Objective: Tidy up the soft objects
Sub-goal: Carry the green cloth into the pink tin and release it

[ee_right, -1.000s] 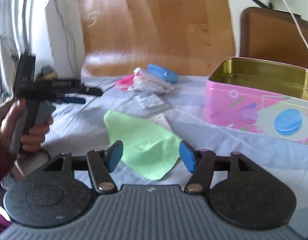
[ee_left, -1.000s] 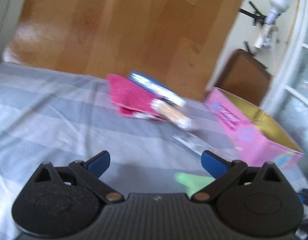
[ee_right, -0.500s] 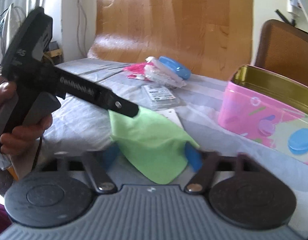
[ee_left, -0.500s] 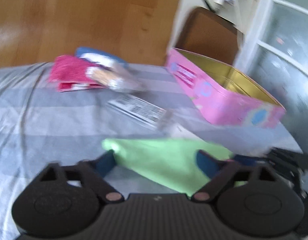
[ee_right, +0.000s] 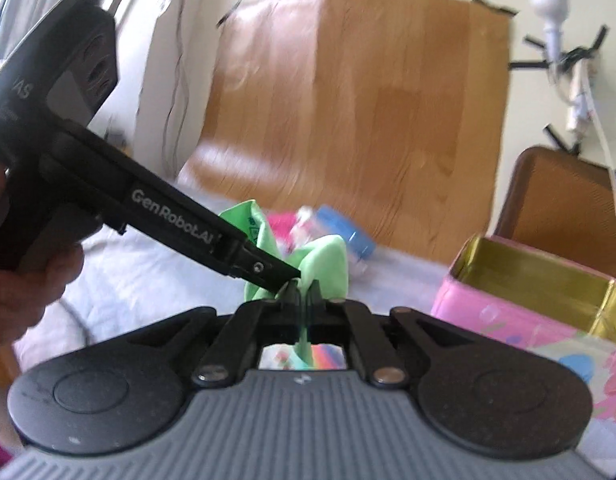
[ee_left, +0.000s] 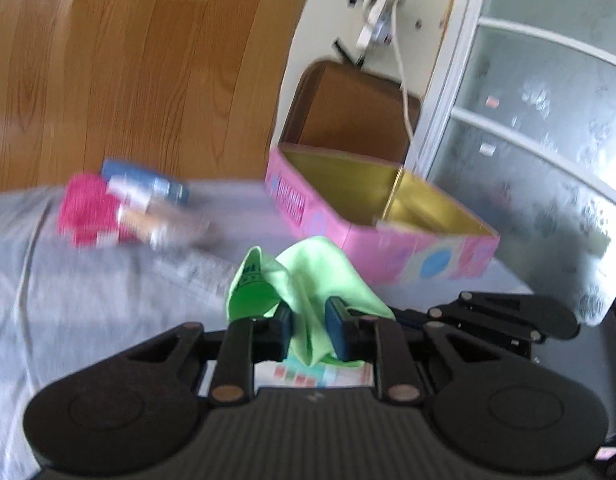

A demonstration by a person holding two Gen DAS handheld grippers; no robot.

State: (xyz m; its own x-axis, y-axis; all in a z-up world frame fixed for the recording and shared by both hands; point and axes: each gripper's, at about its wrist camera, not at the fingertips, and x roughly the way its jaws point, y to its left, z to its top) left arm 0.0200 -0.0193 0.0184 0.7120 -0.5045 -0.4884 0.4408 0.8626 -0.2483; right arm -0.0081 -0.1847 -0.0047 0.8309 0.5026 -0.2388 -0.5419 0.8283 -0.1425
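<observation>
A light green cloth (ee_left: 308,276) is lifted off the grey bed sheet, bunched between both grippers. My left gripper (ee_left: 309,330) is shut on its lower fold. My right gripper (ee_right: 304,294) is shut on another part of the green cloth (ee_right: 327,260); the left gripper's fingers (ee_right: 268,270) reach in from the left and meet it at the same spot. An open pink tin box (ee_left: 371,216) with a gold inside stands to the right, also in the right wrist view (ee_right: 539,304).
A pile with a pink cloth (ee_left: 88,212) and blue and clear packets (ee_left: 148,188) lies at the back of the grey sheet (ee_left: 88,300). A wooden board leans behind. A brown chair back (ee_right: 563,204) stands beyond the tin. A printed card (ee_left: 308,376) lies under the grippers.
Both grippers were open over the flat green cloth. They have closed on it and lifted it off the sheet, bunching it up. The left gripper has swung right, toward the tin.
</observation>
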